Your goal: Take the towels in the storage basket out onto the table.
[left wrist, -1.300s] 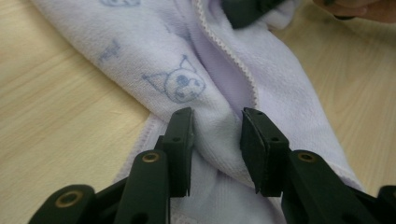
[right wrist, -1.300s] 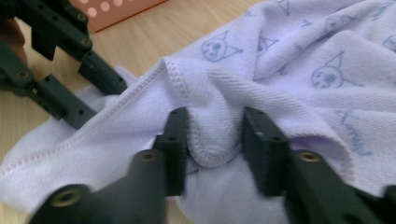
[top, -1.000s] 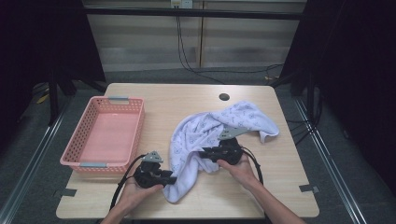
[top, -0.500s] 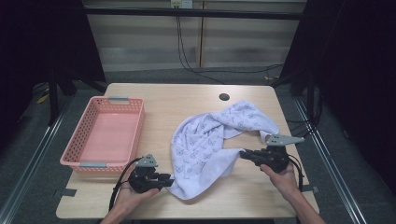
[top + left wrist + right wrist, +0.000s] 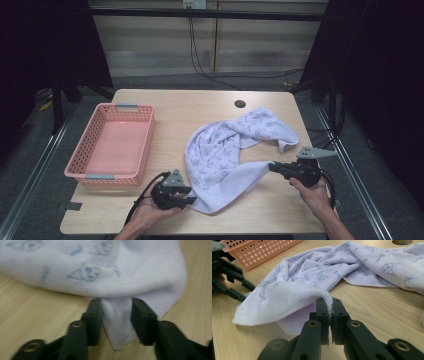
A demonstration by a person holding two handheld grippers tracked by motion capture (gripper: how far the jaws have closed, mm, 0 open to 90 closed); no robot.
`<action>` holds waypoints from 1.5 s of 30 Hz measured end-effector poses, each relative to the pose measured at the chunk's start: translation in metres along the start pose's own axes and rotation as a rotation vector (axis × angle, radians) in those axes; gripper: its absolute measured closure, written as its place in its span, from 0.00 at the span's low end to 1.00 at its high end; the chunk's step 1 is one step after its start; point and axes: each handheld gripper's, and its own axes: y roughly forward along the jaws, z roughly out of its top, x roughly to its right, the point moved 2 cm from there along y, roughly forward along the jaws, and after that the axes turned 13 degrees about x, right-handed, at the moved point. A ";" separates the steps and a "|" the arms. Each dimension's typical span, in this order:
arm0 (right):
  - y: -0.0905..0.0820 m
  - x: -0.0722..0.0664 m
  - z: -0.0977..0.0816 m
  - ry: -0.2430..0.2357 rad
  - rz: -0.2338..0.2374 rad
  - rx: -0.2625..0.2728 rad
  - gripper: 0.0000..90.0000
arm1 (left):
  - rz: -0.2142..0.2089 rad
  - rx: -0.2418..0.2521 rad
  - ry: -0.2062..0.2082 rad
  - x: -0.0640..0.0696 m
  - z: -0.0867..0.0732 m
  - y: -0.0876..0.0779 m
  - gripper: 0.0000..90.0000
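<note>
High view first: nearest the table's (image 5: pixel 200 107) front edge, the left gripper (image 5: pixel 186 201) is seen in the person's left hand (image 5: pixel 150 212), at the near corner of the lilac cat-print towel (image 5: pixel 227 150). In the left gripper view, that corner (image 5: pixel 117 322) is seen lying between the two black jaws, which stand partly apart; the left jaw is met by the cloth, while a slight gap is seen at the right jaw, so a firm pinch cannot be confirmed. These jaws have just been opening a little, with the cloth corner between them.

To the right of the towel's near end, the right gripper (image 5: pixel 274 167) is held in the right hand (image 5: pixel 312 192). In the right gripper view, its jaws are seen closed tight on a folded hem of the towel (image 5: pixel 325 298), which is lifted off the wood. Compared with a second earlier, this gripper has been carried well out to the right of the towel's middle, and the cloth has been drawn out into a longer band; the left gripper has hardly shifted.

Beyond the grippers, the towel is spread across the table's right-centre, its far end reaching near a round hole (image 5: pixel 240 104). Left of the towel, well apart, a pink plastic basket (image 5: pixel 82 150) is set.
</note>
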 end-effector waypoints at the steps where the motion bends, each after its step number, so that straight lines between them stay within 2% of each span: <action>1: -0.001 0.001 0.000 0.001 -0.004 0.002 0.95 | -0.023 -0.005 0.009 0.005 0.001 0.002 0.80; 2: -0.001 0.001 0.000 0.002 -0.006 0.003 0.95 | -0.029 -0.020 0.030 0.008 0.002 0.004 0.87; 3: -0.002 0.001 0.001 0.005 -0.007 0.005 0.95 | -0.030 -0.021 0.017 0.009 0.003 0.005 0.94; 6: -0.004 0.001 0.002 0.002 -0.008 0.014 0.95 | -0.025 -0.017 -0.004 0.004 0.004 0.002 0.97; 8: -0.006 0.002 0.004 0.001 -0.011 0.021 0.95 | -0.032 0.066 -0.095 -0.005 0.009 -0.007 0.97; 9: -0.007 0.003 0.007 0.006 -0.016 0.033 0.95 | -0.015 0.106 -0.111 -0.011 0.012 -0.014 0.97; 13: -0.010 0.008 0.023 0.006 -0.036 0.078 0.95 | 0.041 0.231 -0.157 -0.031 0.032 -0.039 0.97; 16: -0.011 0.012 0.042 0.004 -0.048 0.126 0.95 | 0.078 0.306 -0.156 -0.041 0.055 -0.058 0.97; 19: -0.013 0.017 0.072 -0.001 -0.068 0.187 0.95 | 0.122 0.362 -0.143 -0.053 0.083 -0.077 0.97; 20: -0.014 0.017 0.082 -0.014 -0.076 0.199 0.95 | 0.145 0.390 -0.134 -0.057 0.097 -0.085 0.97; 22: -0.015 0.016 0.103 -0.042 -0.086 0.224 0.95 | 0.162 0.430 -0.119 -0.063 0.118 -0.096 0.97; 24: -0.017 0.016 0.123 -0.061 -0.099 0.252 0.96 | 0.189 0.473 -0.119 -0.071 0.137 -0.106 0.97; 28: -0.022 0.022 0.161 -0.090 -0.142 0.294 0.95 | 0.230 0.522 -0.094 -0.082 0.168 -0.119 0.97; 29: -0.024 0.024 0.170 -0.090 -0.151 0.308 0.95 | 0.247 0.529 -0.075 -0.084 0.177 -0.122 0.97; 33: -0.031 0.026 0.203 -0.111 -0.180 0.353 0.95 | 0.265 0.612 -0.078 -0.092 0.210 -0.138 0.97; 35: -0.035 0.024 0.218 -0.122 -0.189 0.372 0.95 | 0.275 0.636 -0.070 -0.092 0.224 -0.143 0.97; 38: -0.042 0.021 0.243 -0.142 -0.199 0.408 0.95 | 0.293 0.661 -0.030 -0.091 0.250 -0.156 0.97; 41: -0.055 0.016 0.274 -0.176 -0.210 0.447 0.95 | 0.298 0.735 -0.019 -0.087 0.274 -0.174 0.98; 44: -0.072 0.005 0.301 -0.211 -0.203 0.507 0.95 | 0.311 0.795 0.044 -0.073 0.299 -0.194 0.97; 45: -0.078 0.001 0.307 -0.218 -0.194 0.531 0.95 | 0.306 0.812 0.045 -0.069 0.302 -0.197 0.97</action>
